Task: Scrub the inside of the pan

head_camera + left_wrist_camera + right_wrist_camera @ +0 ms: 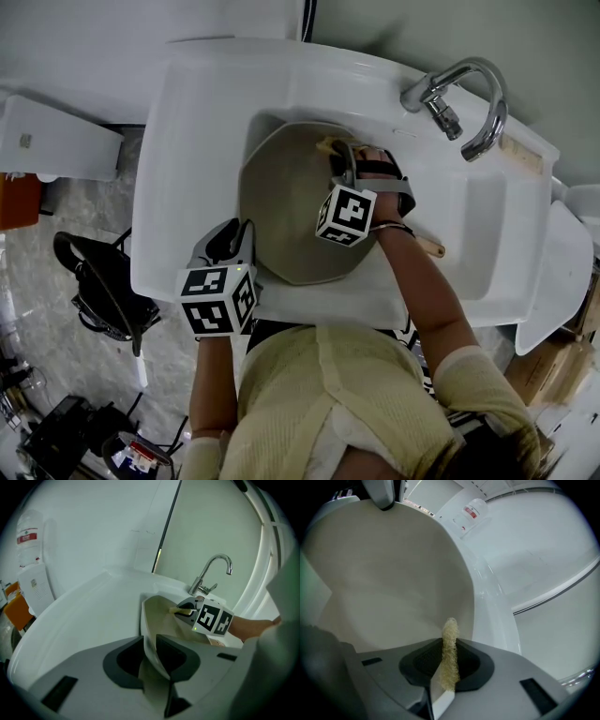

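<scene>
Head view.
- Pan [281,211]: lies tilted in the white sink [178,159], with its near edge on the sink's front rim. Its wooden handle [430,248] pokes out under the person's right forearm.
- Left gripper [236,240]: at the pan's left rim.
- Right gripper [342,164]: inside the pan, near the far edge.
- Faucet [469,94]: at the sink's far right corner, apart from the pan.
- Black bag [94,281]: on the floor, left of the sink.

Left gripper view.
- Jaws are clamped on the pan's rim [150,644].
- The right gripper and its marker cube block part of the pan's hollow.
- The faucet stands behind.

Right gripper view.
- Jaws are pinched together on a yellowish scrubber [450,653]. Its tip reaches toward the pan's inner wall.
- The sink wall is just to the right.
</scene>
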`<state>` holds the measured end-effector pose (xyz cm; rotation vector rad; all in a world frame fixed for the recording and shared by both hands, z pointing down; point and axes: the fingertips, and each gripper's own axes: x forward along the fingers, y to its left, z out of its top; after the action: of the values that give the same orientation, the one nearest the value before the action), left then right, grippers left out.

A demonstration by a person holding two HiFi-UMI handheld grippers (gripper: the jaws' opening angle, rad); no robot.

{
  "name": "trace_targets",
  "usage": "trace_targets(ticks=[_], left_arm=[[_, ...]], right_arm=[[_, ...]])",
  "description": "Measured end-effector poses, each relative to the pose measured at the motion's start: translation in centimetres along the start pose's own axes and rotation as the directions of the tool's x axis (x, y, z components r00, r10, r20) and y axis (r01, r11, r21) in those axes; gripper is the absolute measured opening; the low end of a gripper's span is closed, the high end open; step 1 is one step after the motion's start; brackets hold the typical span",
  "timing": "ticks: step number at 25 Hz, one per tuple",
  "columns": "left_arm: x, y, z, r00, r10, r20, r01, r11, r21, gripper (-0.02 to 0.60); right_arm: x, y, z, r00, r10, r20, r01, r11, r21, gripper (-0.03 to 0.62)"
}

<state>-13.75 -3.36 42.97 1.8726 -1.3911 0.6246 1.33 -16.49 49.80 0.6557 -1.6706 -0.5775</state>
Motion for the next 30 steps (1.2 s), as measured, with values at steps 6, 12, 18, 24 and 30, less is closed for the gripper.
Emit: trace_targets(ticks=[6, 12, 18, 24, 30], left_arm=[[0.0, 0.1, 0.0, 1.0, 0.002, 0.004, -0.002, 1.0, -0.006, 0.132], [0.1, 0.1, -0.1, 1.0, 0.008, 0.005, -0.008, 1.0, -0.01, 0.132], [0.1, 0.2, -0.1, 1.0, 0.019, 0.005, -0.018, 1.0, -0.013, 0.132], [0.1, 0.1, -0.2, 1.0, 0.02, 0.003, -0.02, 1.0, -0.011, 0.131], [0.2, 0.2, -0.2, 1.0, 0.022, 0.005, -0.022, 1.0, -0.005, 0.13]], right_arm=[[0.0, -0.6, 1.3, 0.998, -0.026, 0.051, 0.024, 0.999, 0.039, 0.078], [-0.2, -1.0, 2.9, 0.993, -0.041, 0.11, 0.031, 0.996, 0.085, 0.078], [-0.7, -1.4, 4.4, 0.983, -0.054, 0.177, 0.032, 0.992, 0.125, 0.078], [-1.5, -1.6, 5.8, 0.967, -0.046, 0.251, 0.008, 0.989, 0.15, 0.078], [-3.1, -2.9, 6.1, 0.95, -0.062, 0.306, -0.004, 0.978, 0.208, 0.078]])
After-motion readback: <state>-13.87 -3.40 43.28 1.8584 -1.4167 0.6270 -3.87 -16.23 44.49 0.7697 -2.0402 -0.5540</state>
